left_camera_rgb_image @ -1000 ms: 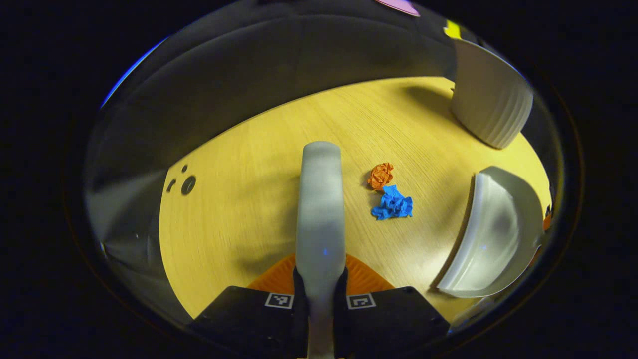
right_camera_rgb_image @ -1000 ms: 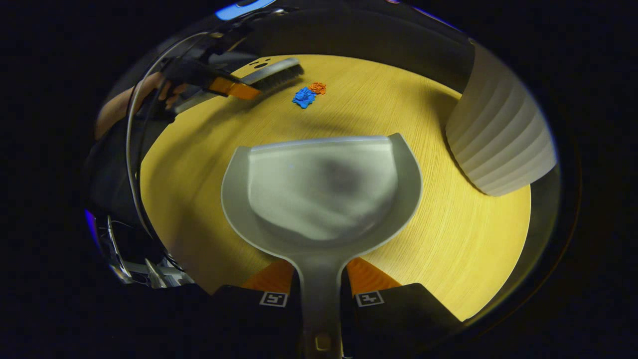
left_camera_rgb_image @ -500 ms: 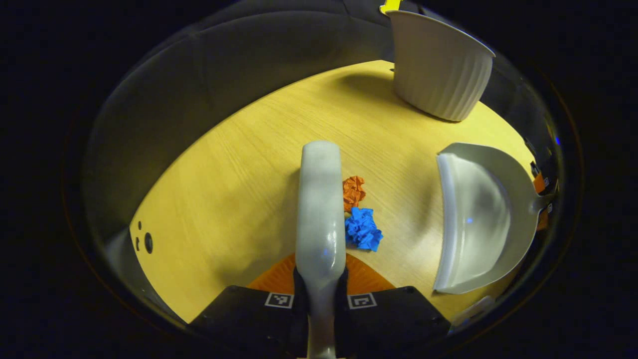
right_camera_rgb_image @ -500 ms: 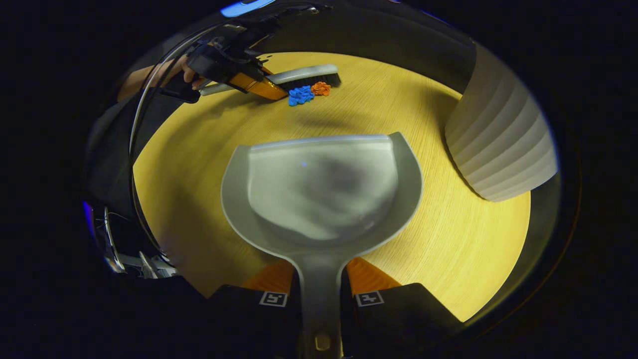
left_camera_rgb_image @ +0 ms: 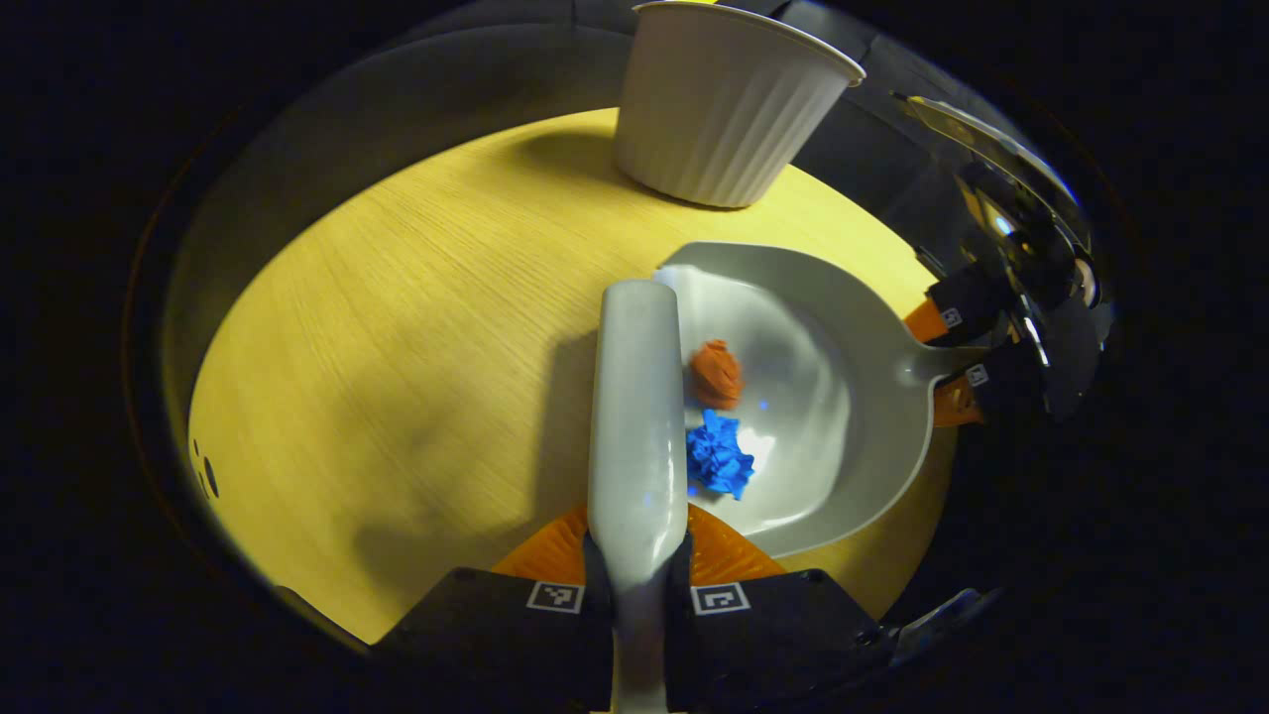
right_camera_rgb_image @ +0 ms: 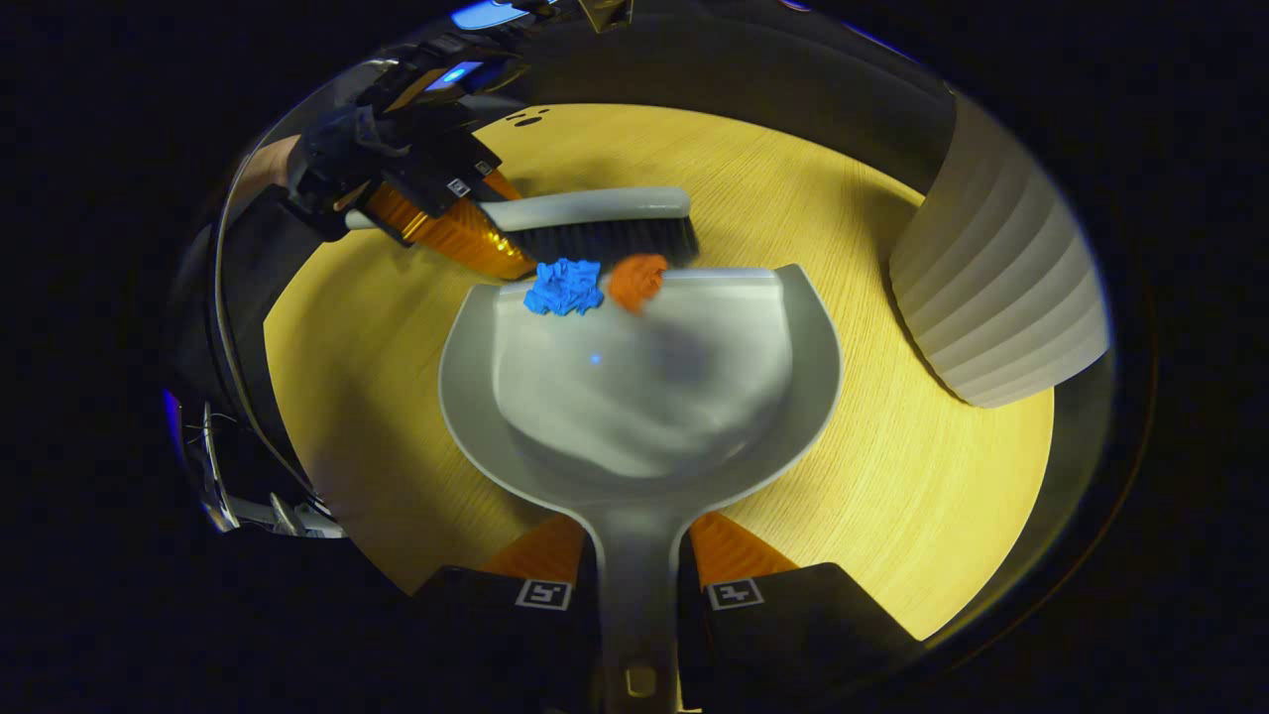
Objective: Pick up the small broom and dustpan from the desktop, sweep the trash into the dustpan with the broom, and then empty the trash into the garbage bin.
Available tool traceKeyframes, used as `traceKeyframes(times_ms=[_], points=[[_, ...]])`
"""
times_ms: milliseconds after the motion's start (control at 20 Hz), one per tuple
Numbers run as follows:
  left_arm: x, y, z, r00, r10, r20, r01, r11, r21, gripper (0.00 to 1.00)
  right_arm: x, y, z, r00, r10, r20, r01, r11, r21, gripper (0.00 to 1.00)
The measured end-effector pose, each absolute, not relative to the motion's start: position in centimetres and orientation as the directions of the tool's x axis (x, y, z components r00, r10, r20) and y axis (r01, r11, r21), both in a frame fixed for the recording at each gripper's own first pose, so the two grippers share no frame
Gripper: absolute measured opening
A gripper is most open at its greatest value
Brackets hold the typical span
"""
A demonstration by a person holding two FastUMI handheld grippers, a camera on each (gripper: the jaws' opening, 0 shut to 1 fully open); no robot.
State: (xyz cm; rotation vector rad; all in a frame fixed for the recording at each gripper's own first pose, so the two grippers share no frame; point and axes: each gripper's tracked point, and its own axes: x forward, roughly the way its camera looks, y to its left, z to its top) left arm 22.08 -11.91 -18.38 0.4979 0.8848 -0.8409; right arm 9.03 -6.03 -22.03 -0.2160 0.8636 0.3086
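- Left gripper view, from the left: bare yellow worktop (left_camera_rgb_image: 397, 327), then my left gripper (left_camera_rgb_image: 635, 570) clamped on the broom (left_camera_rgb_image: 634, 397) handle.
- Just right of the broom I see the orange paper ball (left_camera_rgb_image: 716, 373) and blue paper ball (left_camera_rgb_image: 720, 456) lying inside the dustpan (left_camera_rgb_image: 853, 397); the ribbed garbage bin (left_camera_rgb_image: 724, 109) stands beyond it.
- Right gripper view: the broom's bristles (right_camera_rgb_image: 605, 238) meet the dustpan's front lip; my right gripper (right_camera_rgb_image: 637, 585) grips the dustpan handle.
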Motion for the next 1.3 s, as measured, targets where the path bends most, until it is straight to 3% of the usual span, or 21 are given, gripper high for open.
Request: traceKeyframes(times_ms=[100,200,500,800,1050,1300], points=[[20.8,-12.8,-18.4,0.319,-0.461,-0.828,0.815,0.579,-0.008,0.25,9.1,-6.1,-22.1,0.618,0.173,-0.767,-0.346,0.936,-0.067,0.34],[20.4,-12.9,-18.3,0.334,-0.453,-0.826,0.796,0.605,-0.009,0.25,9.1,-6.1,-22.1,0.626,0.168,-0.761,-0.341,0.937,-0.074,0.34],[18.3,-10.5,-15.7,0.576,-0.364,-0.732,0.613,0.784,0.093,0.25,9.3,-6.3,-22.3,0.647,0.181,-0.740,-0.331,0.942,-0.059,0.34],[13.9,-1.3,-15.0,0.703,-0.299,-0.646,0.417,0.908,0.033,0.25,7.9,-6.6,-20.9,0.672,0.180,-0.718,-0.244,0.970,0.015,0.34],[9.4,5.8,-21.6,0.706,-0.294,-0.644,0.329,0.942,-0.070,0.24,4.7,-10.3,-16.3,0.687,0.134,-0.714,-0.186,0.983,0.006,0.34],[5.4,7.5,-26.6,0.692,-0.295,-0.659,0.302,0.947,-0.107,0.26,2.1,-15.7,-11.0,0.715,0.039,-0.698,-0.108,0.993,-0.054,0.34]])
